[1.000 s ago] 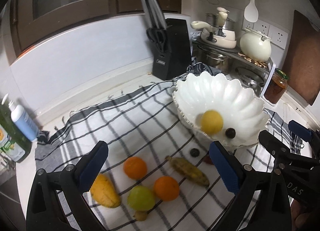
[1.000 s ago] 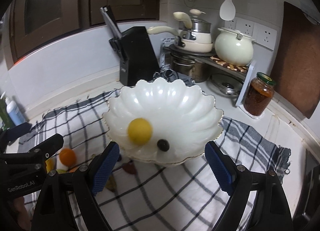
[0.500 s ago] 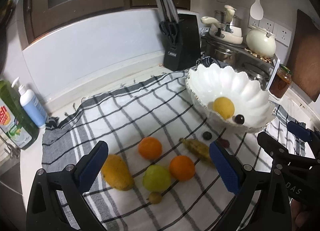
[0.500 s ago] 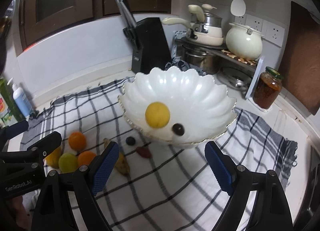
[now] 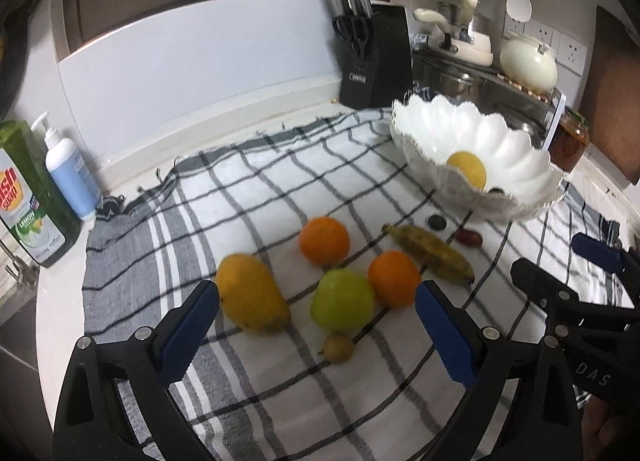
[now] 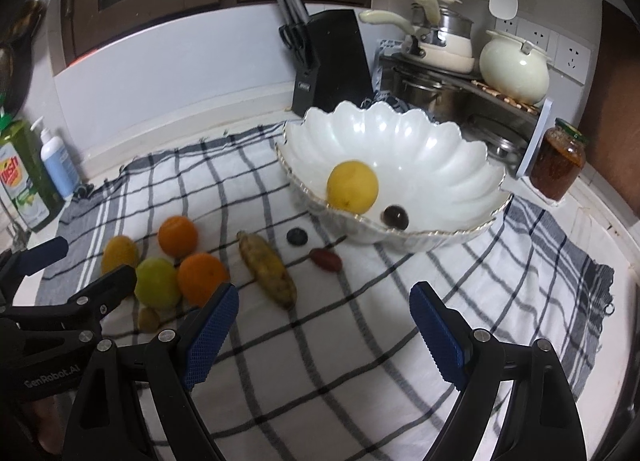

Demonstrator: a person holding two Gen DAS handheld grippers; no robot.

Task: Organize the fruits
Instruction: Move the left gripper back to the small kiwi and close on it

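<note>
Both the left gripper (image 5: 316, 325) and the right gripper (image 6: 324, 325) are wide apart, holding nothing, near the white bowl (image 6: 440, 165) with a lemon (image 6: 352, 186) inside.

White scalloped bowl (image 6: 440, 165); yellow fruit (image 6: 352, 186); black-checked white cloth (image 6: 360, 341); a possibly dark-purple berry (image 6: 297, 237).

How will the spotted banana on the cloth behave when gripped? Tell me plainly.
The banana is heavily brown-speckled, so it is probably soft and may bruise under firm pads. Its long, slightly curved body lies flat on the checked cloth, so it likely won't roll.
</note>
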